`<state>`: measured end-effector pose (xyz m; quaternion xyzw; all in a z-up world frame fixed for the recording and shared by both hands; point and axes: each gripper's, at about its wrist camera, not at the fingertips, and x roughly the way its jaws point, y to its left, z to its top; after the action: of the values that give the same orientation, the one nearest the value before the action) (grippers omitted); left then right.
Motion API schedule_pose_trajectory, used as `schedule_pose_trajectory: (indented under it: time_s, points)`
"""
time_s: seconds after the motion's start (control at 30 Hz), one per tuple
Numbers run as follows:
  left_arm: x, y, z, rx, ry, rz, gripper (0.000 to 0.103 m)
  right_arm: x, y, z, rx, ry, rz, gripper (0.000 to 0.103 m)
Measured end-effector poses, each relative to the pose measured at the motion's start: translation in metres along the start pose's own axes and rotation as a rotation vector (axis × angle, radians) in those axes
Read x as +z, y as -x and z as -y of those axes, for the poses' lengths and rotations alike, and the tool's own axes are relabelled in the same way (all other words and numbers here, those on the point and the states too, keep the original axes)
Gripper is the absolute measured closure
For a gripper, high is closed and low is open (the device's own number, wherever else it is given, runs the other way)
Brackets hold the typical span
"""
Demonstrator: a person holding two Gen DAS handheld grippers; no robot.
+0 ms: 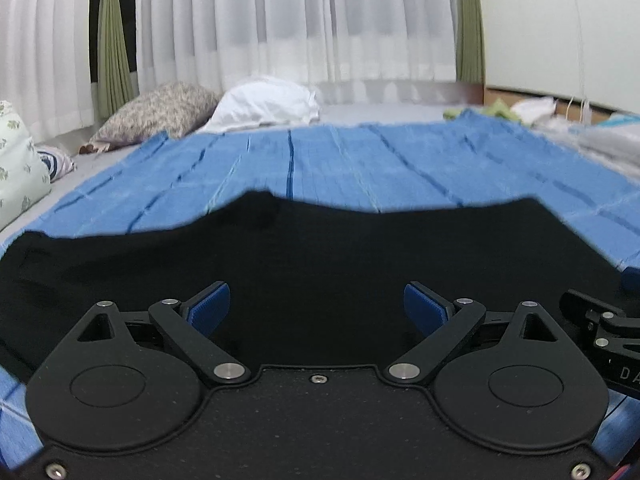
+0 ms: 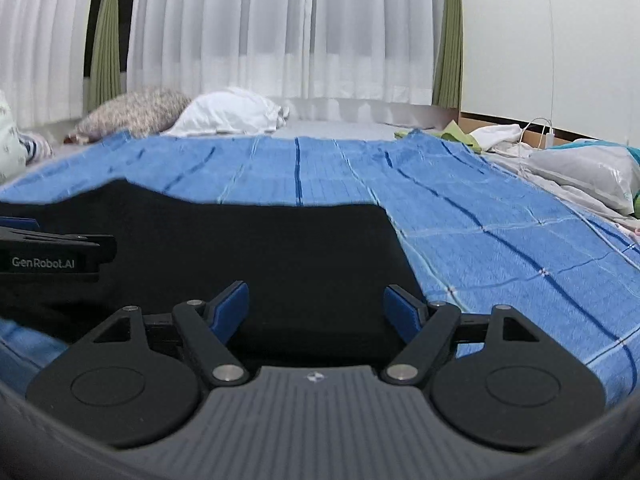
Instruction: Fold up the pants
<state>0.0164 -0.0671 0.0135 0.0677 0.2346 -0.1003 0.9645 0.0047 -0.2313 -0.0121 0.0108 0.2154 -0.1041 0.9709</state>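
Writing: white letters "GenRobot.AI" are showing on the left gripper in the right wrist view; letters "DA" are sitting at the edge of the left wrist view, on the right gripper's side.
Pants: black pants are lying flat on the blue blanket, under and ahead of both tongs.
Left tongs: left gripper is spreading wide, holding nothing.
Right tongs: right gripper is spreading wide too, holding nothing.
Only right view: plastic bag and white cable are lying far off to its right.

Home bedroom: bed with blue blanket, pillows, curtains.
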Motion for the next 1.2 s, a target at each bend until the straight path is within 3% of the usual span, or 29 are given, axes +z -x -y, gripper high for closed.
schedule_pose_trajectory:
  time_s: [0.13,0.3,0.67,0.8,1.0,1.2]
  points:
    - [-0.017,-0.013,0.001,0.016,-0.012,-0.062,0.008,-0.011,-0.007,-0.001,-0.006,0.014,-0.006,0.018]
    - [-0.022,-0.02,-0.011,-0.024,0.056,-0.066,0.008,-0.015,-0.012,-0.001,-0.009,0.014,0.004,0.018]
    - [-0.022,-0.021,-0.015,-0.024,0.059,-0.058,0.007,-0.016,-0.008,-0.001,-0.003,0.018,0.022,0.017]
    - [-0.016,-0.019,-0.019,-0.035,0.074,-0.081,0.007,-0.007,0.006,0.001,0.037,-0.022,0.044,0.016]
    - [-0.011,0.006,-0.042,-0.036,0.118,-0.064,0.006,0.007,0.014,-0.021,0.078,0.018,0.064,0.015]
    - [0.0,0.031,-0.088,0.06,0.106,-0.005,0.0,0.026,-0.001,-0.069,0.165,0.044,0.061,0.014]
